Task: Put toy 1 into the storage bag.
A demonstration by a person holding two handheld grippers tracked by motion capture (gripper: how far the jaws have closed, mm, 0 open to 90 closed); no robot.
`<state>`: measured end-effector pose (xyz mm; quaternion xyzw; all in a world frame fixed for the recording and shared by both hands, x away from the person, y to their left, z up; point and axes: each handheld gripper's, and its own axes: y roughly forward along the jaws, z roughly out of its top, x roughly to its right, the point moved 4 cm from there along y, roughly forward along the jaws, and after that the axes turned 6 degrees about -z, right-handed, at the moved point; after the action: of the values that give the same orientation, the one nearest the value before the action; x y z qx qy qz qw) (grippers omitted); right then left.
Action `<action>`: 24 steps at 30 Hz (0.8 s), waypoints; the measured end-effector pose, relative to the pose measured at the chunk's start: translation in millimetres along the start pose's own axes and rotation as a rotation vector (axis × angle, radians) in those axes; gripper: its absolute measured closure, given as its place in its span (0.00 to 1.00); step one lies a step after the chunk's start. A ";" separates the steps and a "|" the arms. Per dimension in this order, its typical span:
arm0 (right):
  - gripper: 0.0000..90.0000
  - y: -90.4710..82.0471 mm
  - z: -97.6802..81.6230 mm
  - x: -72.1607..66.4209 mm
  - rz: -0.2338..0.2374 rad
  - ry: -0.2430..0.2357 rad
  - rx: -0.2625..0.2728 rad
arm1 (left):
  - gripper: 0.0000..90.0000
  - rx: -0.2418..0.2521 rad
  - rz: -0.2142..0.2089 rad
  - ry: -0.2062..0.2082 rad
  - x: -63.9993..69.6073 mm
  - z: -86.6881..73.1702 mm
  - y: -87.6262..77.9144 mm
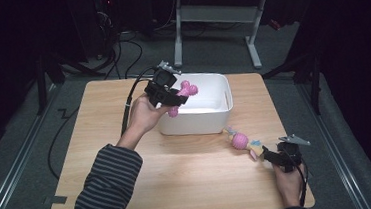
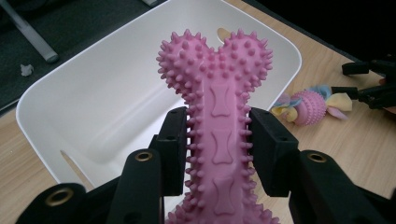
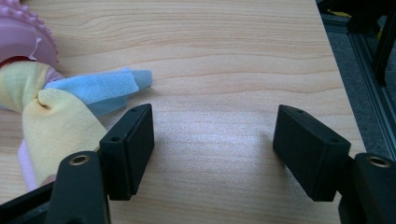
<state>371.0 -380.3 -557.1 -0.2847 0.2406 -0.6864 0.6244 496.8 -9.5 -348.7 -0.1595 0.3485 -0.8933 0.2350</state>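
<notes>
My left gripper point(image 1: 173, 99) is shut on the shaft of a pink spiky rubber bone point(image 2: 219, 121) and holds it above the left rim of a white plastic bin point(image 1: 214, 114). In the left gripper view the bone's knobbed head hangs over the bin's bare white floor point(image 2: 112, 102). A pink ball toy with yellow and blue fabric strips point(image 1: 244, 142) lies on the table right of the bin. My right gripper point(image 3: 215, 149) stands open on the table beside that toy, its left jaw close to the yellow strip point(image 3: 51, 126), with nothing between the jaws.
The wooden table point(image 1: 179, 175) has its right edge point(image 3: 341, 84) close to my right gripper. Beyond the table are a dark floor, cables and the legs of a grey desk point(image 1: 254, 44).
</notes>
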 end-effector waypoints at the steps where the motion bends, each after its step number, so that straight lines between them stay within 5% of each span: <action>1: 0.33 0.0 0.0 0.0 0.000 0.000 0.000 | 0.66 -0.004 0.004 0.001 -1.4 -0.1 2.2; 24: 0.33 0.0 0.0 -0.7 0.004 -0.001 -0.001 | 0.66 -0.010 0.050 -0.056 -27.3 -1.2 32.1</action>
<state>371.0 -379.6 -557.1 -0.2850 0.2409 -0.6850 0.6257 529.1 -15.1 -375.2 -0.1767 0.3500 -0.8806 0.2660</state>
